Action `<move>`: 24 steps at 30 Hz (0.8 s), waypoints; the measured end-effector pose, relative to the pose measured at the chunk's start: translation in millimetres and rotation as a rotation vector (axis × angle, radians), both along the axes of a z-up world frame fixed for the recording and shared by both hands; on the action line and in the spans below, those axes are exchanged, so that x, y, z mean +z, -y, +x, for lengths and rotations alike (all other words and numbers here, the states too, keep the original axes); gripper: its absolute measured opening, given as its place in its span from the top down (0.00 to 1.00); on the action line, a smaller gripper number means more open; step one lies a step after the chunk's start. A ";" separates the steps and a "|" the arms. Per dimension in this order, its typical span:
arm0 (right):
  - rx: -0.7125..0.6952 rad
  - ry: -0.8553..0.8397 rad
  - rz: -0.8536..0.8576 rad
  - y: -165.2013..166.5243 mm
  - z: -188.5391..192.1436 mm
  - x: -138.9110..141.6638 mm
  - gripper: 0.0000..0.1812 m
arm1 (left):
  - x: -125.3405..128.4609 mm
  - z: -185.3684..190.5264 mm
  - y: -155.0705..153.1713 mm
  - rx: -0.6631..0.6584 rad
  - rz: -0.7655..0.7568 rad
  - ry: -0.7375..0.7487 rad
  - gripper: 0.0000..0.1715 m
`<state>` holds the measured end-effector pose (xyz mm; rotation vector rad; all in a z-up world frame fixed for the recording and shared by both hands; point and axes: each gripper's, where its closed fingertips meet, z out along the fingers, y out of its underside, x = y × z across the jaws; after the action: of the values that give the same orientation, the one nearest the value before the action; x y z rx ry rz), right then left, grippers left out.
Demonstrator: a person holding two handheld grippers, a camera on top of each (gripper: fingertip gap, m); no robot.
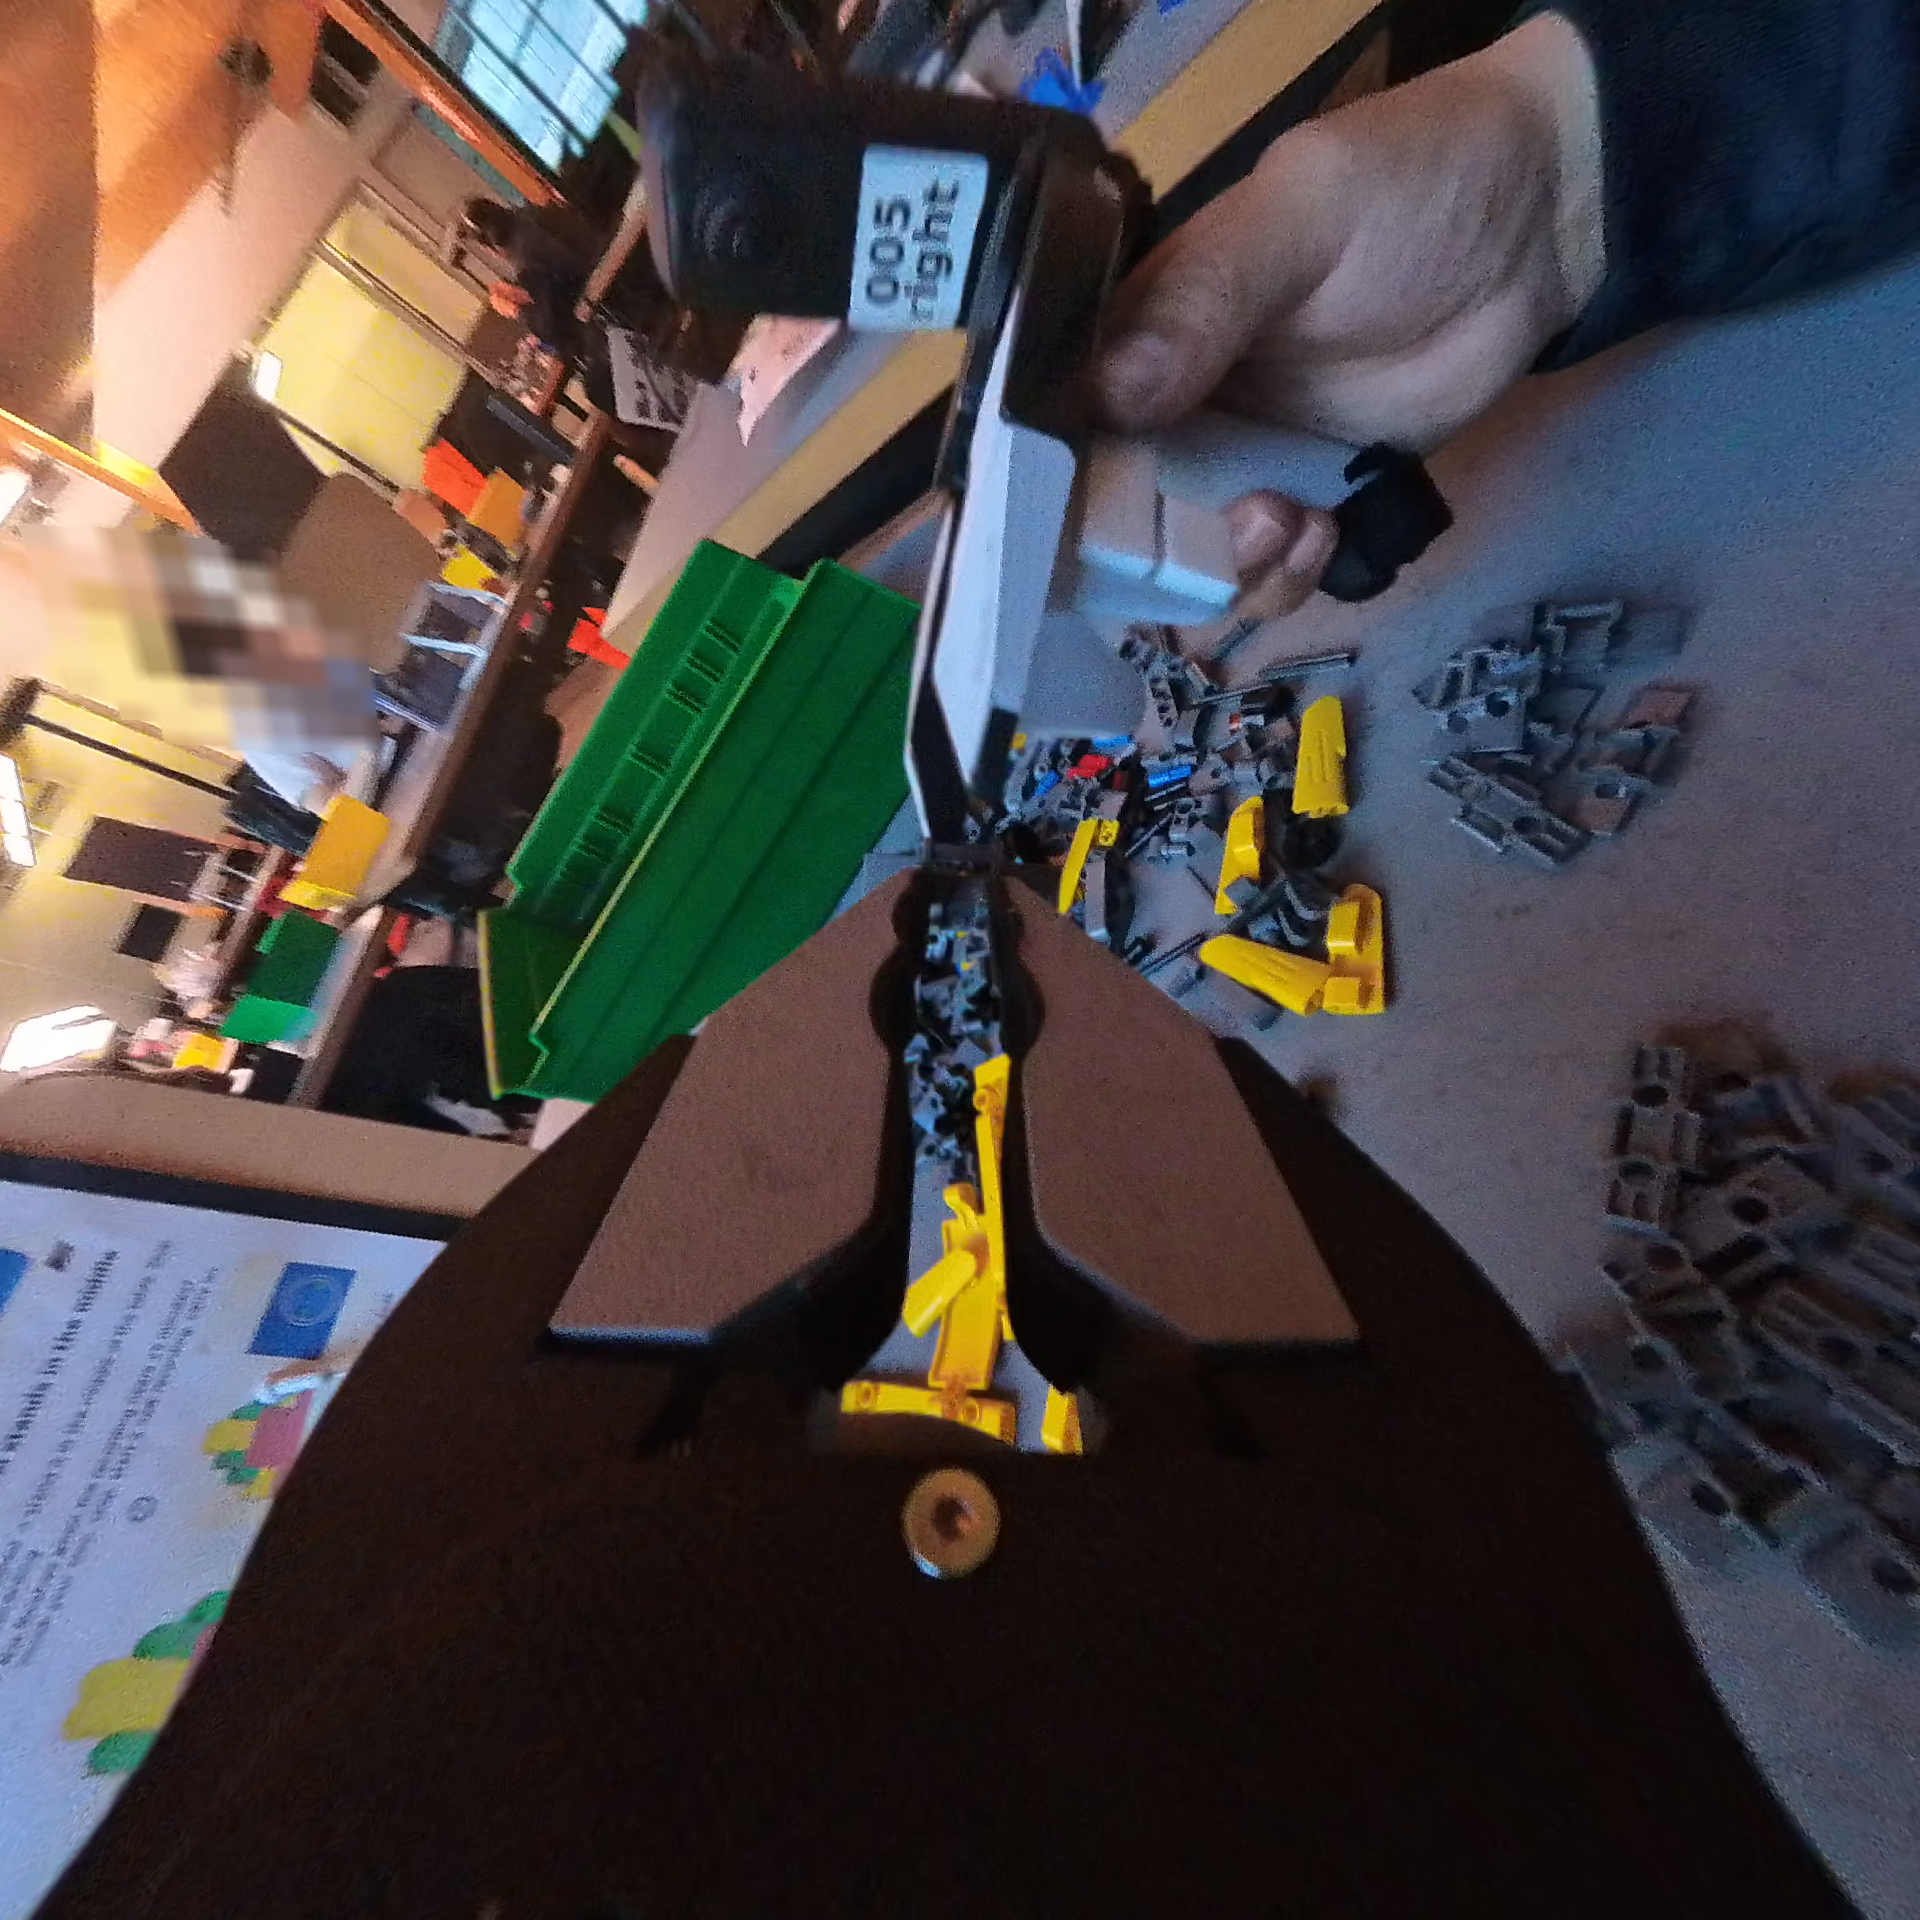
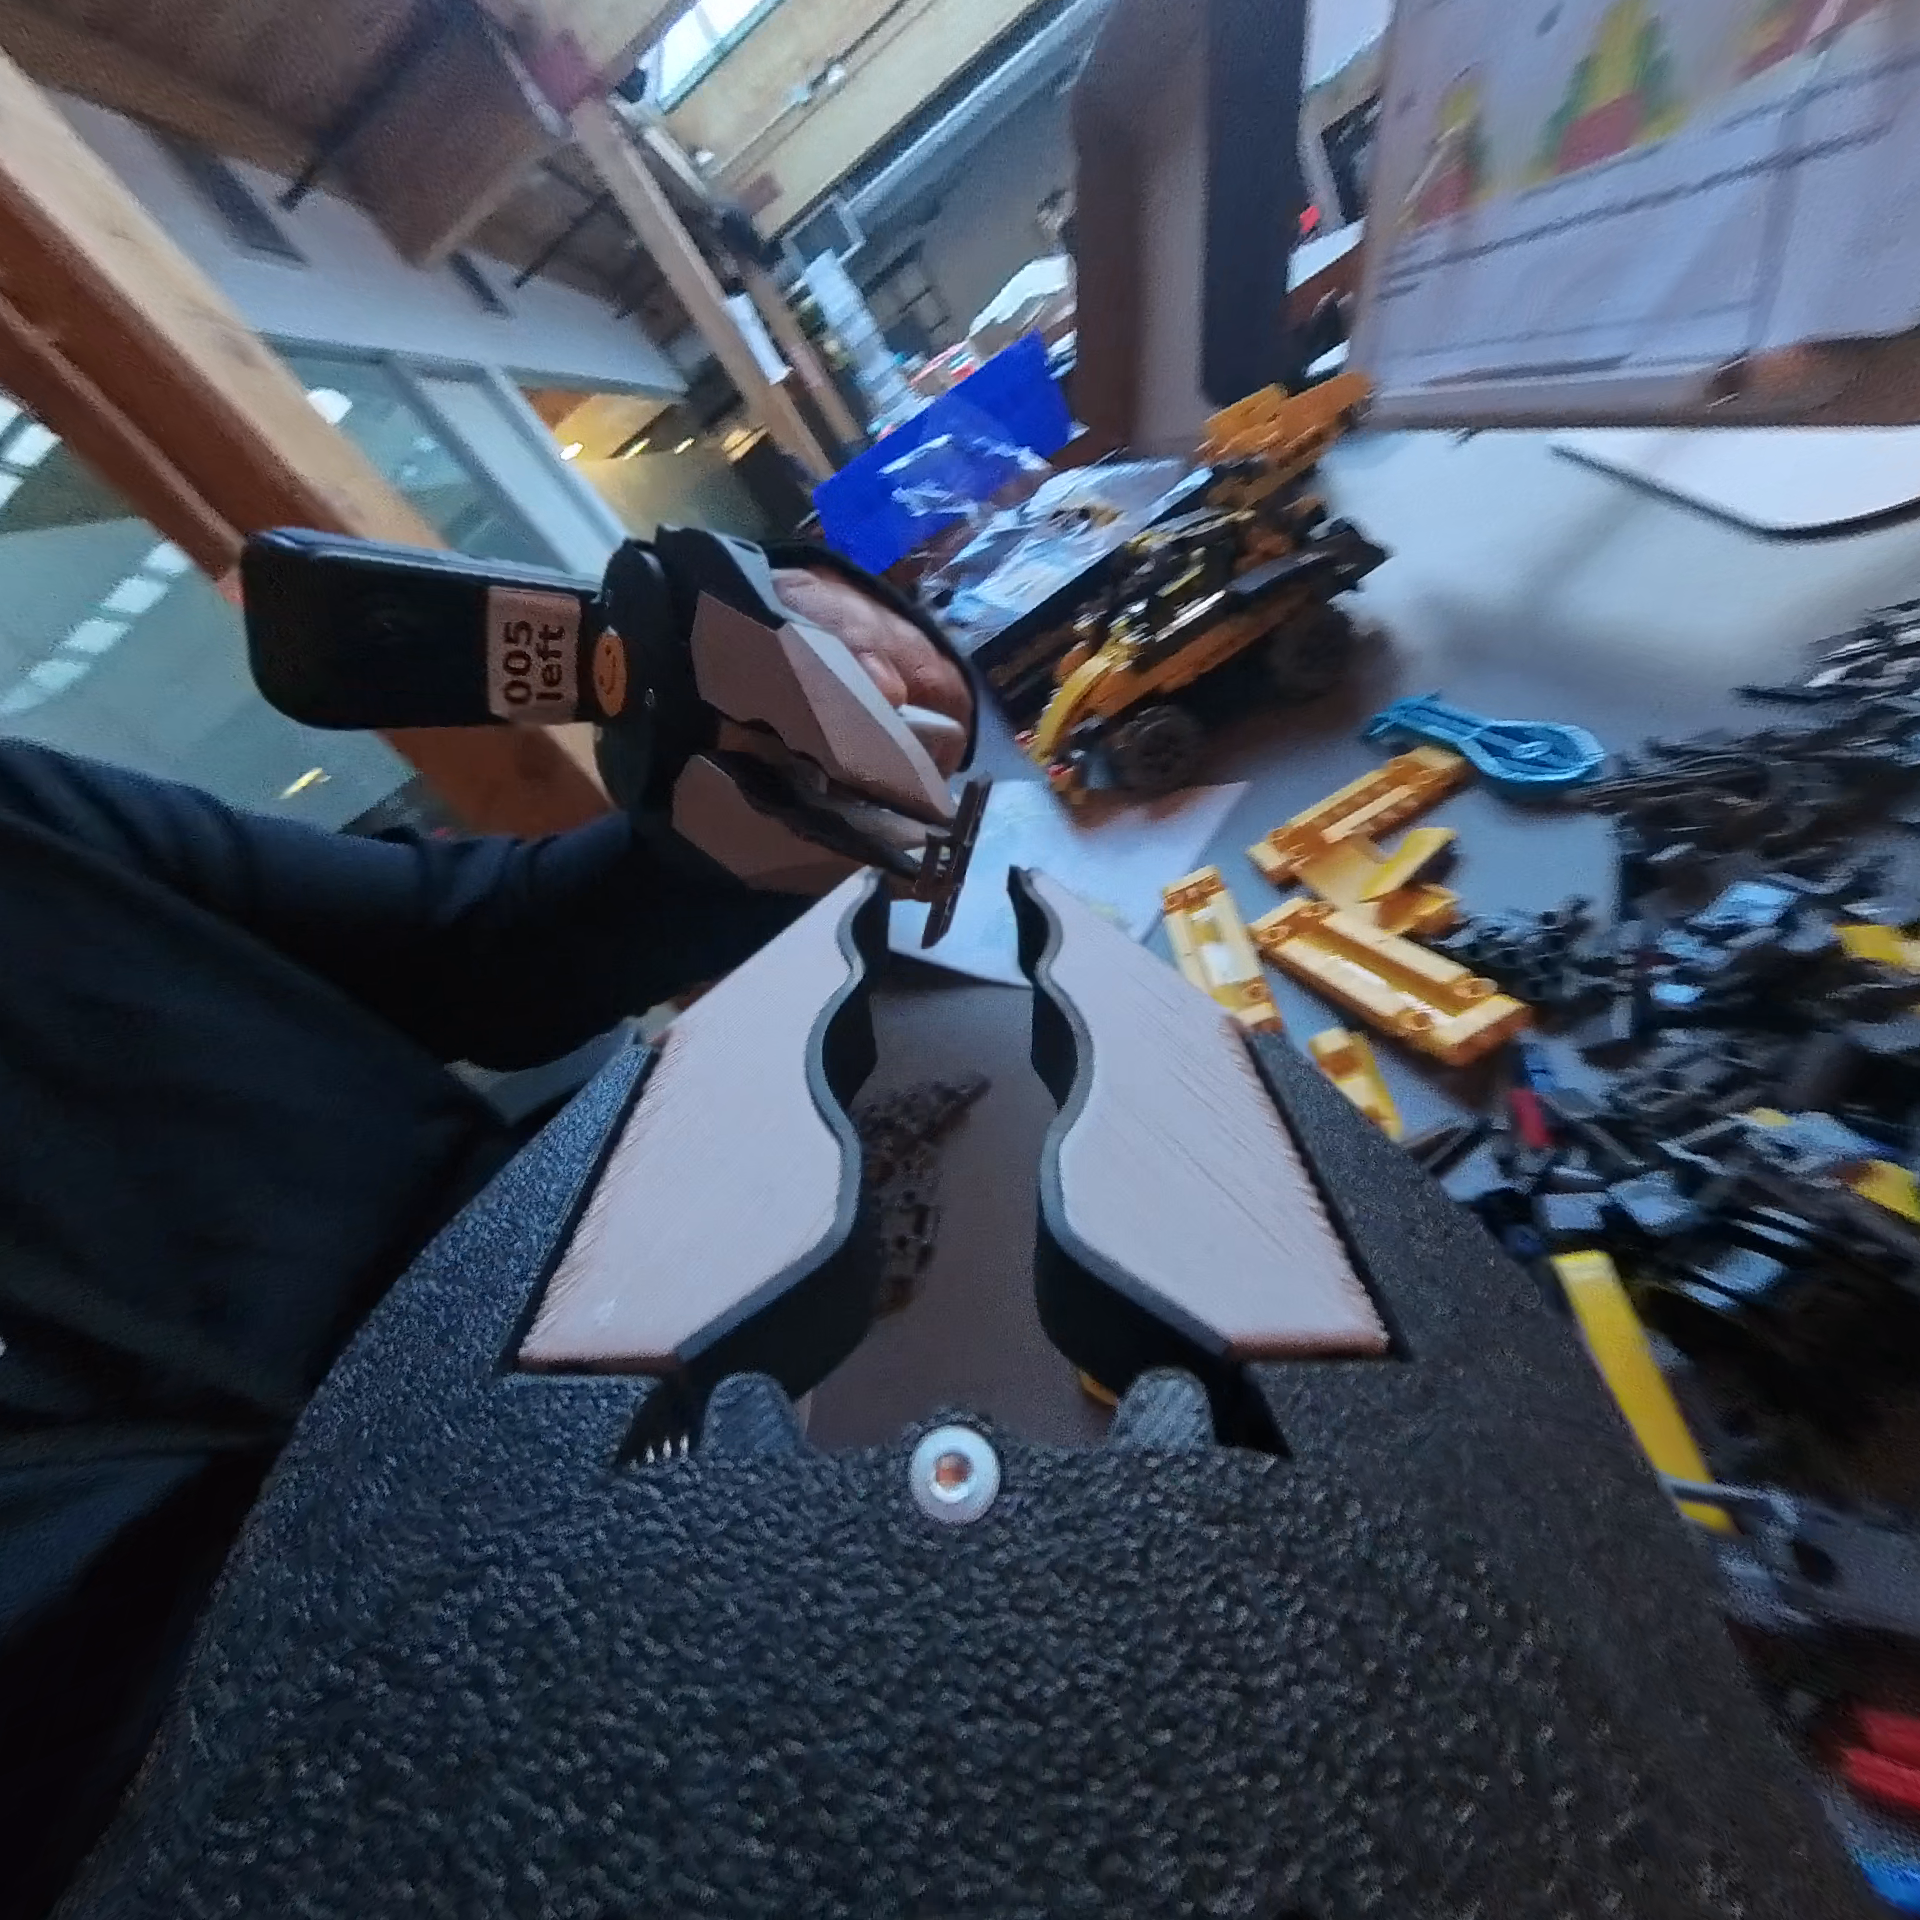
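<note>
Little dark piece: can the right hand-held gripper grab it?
Probably yes: the right hand-held gripper is open, and the little dark piece, held by the left hand-held gripper, sits right at its fingertips.

L gripper pinching small part, R gripper just before it (tips apart), brick piles right.

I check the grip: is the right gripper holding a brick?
No, the right gripper is open and empty; the left gripper holds the small dark piece.
</note>
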<state>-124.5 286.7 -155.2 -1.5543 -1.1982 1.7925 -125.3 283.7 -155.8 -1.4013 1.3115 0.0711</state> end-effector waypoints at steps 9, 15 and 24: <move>0.131 0.018 0.051 29.9 -2.5 -2.9 0.90 | 2.3 10.6 14.9 -0.008 0.100 -0.037 0.96; 0.167 -0.005 -0.026 31.2 -0.3 0.1 0.94 | 0.7 13.8 20.5 -0.017 0.130 -0.072 0.96; 0.041 0.264 0.338 9.4 30.6 -30.1 0.97 | 12.5 14.9 15.6 -0.034 -0.131 0.351 0.92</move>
<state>-93.9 277.4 -185.3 -1.6029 -1.5725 1.3472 -110.3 268.1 -143.3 -1.4251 1.0605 -0.2765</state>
